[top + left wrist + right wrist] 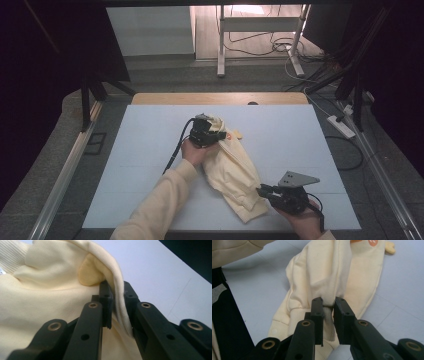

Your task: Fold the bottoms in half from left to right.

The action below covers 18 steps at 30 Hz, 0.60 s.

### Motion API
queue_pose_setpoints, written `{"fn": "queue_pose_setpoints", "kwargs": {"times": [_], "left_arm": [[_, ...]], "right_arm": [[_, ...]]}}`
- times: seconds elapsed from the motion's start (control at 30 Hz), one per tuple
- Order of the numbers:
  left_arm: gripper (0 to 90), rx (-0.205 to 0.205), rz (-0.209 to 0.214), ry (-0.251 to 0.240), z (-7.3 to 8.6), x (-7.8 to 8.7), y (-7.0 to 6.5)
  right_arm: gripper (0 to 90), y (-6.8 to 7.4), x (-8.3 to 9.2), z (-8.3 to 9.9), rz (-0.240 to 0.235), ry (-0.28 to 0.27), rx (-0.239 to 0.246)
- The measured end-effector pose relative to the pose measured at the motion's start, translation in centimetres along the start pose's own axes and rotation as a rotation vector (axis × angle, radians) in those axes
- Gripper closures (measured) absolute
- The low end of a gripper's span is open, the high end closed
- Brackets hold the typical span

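The left gripper [117,293] has its jaws pinched tight on a fold of the cream sweatshirt [45,305]; in the left gripper view the thick seamed edge of the cloth runs up between the two black jaws and curls over to the left, with a ribbed band at the top left corner. In the high view this gripper [216,131] sits at the upper end of the sweatshirt [231,170], near the middle of the table [150,150], held by the person's left hand [194,151] in a cream sleeve [155,207].

The right gripper [328,306] is also clamped on the sweatshirt [322,272]: a gathered bunch of cloth is squeezed between its jaws, just above the ribbed hem. Beyond them the garment stretches away across the pale blue table top [262,295], and an orange round patch [373,242] shows at the far end. From above, this gripper [264,191] grips the lower right end of the sweatshirt, near the table's front edge, with a grey three-cornered plate on top.

The sweatshirt lies in a rumpled strip running diagonally between the two grippers, resting on the table
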<state>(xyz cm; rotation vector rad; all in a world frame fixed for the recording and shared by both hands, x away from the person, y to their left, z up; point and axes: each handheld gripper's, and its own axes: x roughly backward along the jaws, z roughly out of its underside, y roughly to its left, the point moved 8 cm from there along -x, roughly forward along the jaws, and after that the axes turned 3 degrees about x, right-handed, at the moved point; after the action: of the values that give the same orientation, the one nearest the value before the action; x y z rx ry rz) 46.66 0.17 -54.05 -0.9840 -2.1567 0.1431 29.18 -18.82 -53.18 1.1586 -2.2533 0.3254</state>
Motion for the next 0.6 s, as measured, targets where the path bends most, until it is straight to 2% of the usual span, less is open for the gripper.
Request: {"fn": "queue_pose_setpoints", "kwargs": {"times": [0.13, 0.6], "left_arm": [[81.1, -0.001, -0.004, 0.010, 0.2, -0.5, 0.0], [80.6, 0.003, -0.008, 0.053, 1.0, -2.2, 0.3]], "right_arm": [[78.2, 0.1, -0.2, 0.3, -0.022, 0.016, -0.008], [78.2, 0.0, -0.1, 0.6, -0.028, 0.026, -0.015]]}}
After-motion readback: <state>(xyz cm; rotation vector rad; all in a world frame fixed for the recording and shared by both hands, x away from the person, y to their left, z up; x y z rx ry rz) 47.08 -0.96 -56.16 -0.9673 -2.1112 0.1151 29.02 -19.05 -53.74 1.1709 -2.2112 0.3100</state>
